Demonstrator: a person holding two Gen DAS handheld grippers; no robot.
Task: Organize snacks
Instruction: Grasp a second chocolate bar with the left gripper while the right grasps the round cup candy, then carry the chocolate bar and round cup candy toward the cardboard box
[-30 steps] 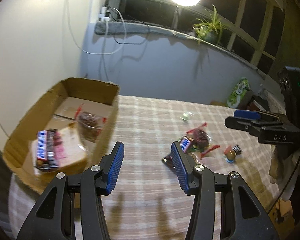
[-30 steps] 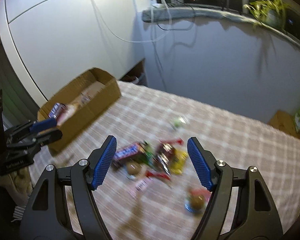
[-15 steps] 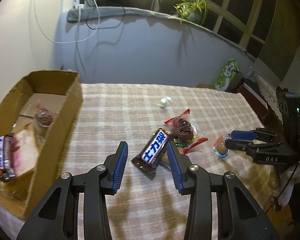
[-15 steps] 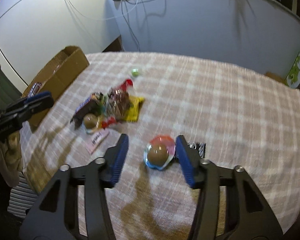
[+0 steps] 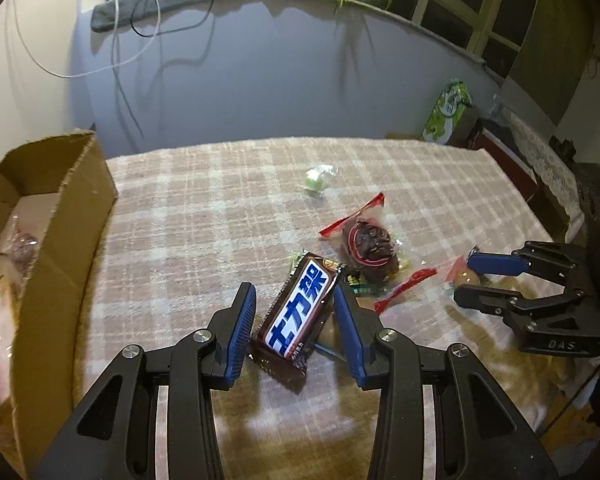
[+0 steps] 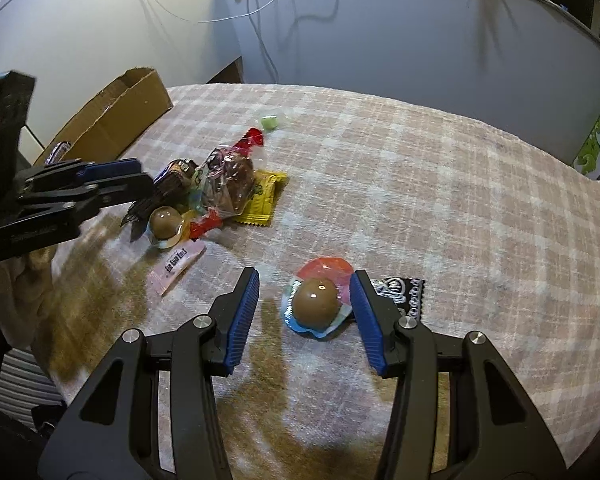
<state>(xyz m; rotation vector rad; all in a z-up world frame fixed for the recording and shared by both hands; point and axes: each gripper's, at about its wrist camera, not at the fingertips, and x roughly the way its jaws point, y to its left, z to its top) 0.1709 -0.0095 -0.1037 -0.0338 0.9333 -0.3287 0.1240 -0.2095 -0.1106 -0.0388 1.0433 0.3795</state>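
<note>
So far we have a few snacks in the cardboard box [image 5: 80, 216], while our left gripper [image 5: 294, 330] and right gripper [image 6: 304, 316] stand open around a chocolate bar [image 5: 298, 316] and a chocolate egg [image 6: 316, 303] on the table [image 6: 460, 208], the pile [image 6: 224, 188] untouched.

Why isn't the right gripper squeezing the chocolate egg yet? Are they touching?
Cannot tell. In the right wrist view the right gripper straddles the chocolate egg; one finger has a clear gap, the other meets its wrapper edge.
</note>
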